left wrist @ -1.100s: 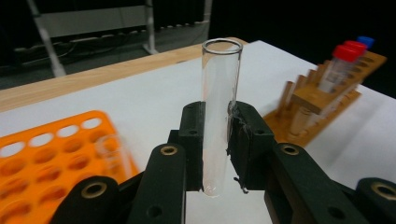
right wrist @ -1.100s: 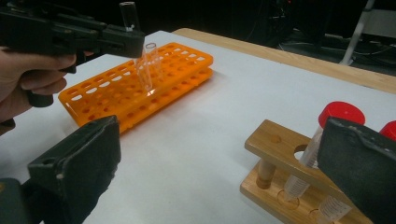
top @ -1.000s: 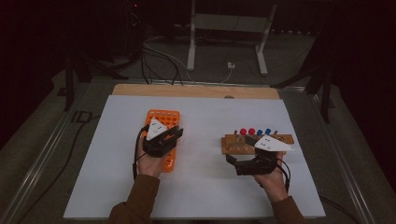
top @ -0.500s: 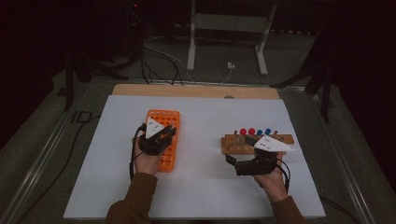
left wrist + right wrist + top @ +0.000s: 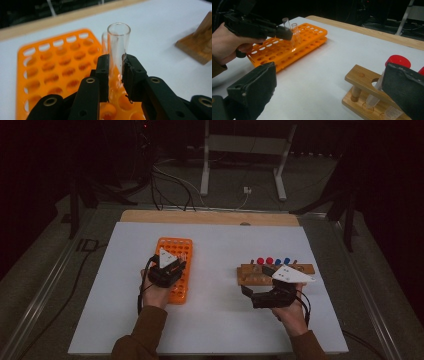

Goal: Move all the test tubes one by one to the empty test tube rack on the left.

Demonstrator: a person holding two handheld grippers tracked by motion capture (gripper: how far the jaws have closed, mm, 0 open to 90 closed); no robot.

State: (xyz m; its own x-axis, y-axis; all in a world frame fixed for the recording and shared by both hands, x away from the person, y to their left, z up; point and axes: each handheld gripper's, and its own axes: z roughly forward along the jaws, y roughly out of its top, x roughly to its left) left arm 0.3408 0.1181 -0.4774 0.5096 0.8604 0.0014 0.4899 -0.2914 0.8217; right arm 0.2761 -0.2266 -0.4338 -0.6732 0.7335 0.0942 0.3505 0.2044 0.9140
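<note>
High view: left gripper (image 5: 175, 267) sits over the orange rack (image 5: 172, 247), but the glass tube can't be made out there – too small and dim. Left gripper view fills that in: a clear glass tube (image 5: 118, 47) stands upright betw. the two black jaws, which are closed onto its sides; the open rim pokes up well above the jaw tips, and the lower part runs down toward the rack's holes. A 2nd clear tube (image 5: 105, 42) stands just behind it, partly hidden. Whether the held tube's bottom is seated in a hole – can't tell, jaws cover it.

Right gripper view gives the side angle: left gripper (image 5: 284, 32) at the near edge of the orange rack (image 5: 312, 35), tube (image 5: 286, 22) sticking up past its tip w/ a slight lean, the other tube (image 5: 295, 31) right beside it. The hand (image 5: 227, 45) on the gripper shows too.

Right gripper (image 5: 255, 282) in high view rests at the near left end of the wooden rack (image 5: 300, 268), which carries red- and blue-capped tubes. Its own view shows the jaws spread wide w/ nothing betw. them – the wooden rack (image 5: 359, 77) and a red-capped tube (image 5: 397, 60) lie by the right-hand jaw, not gripped. The two racks sit well apart on the white table (image 5: 220, 320).
</note>
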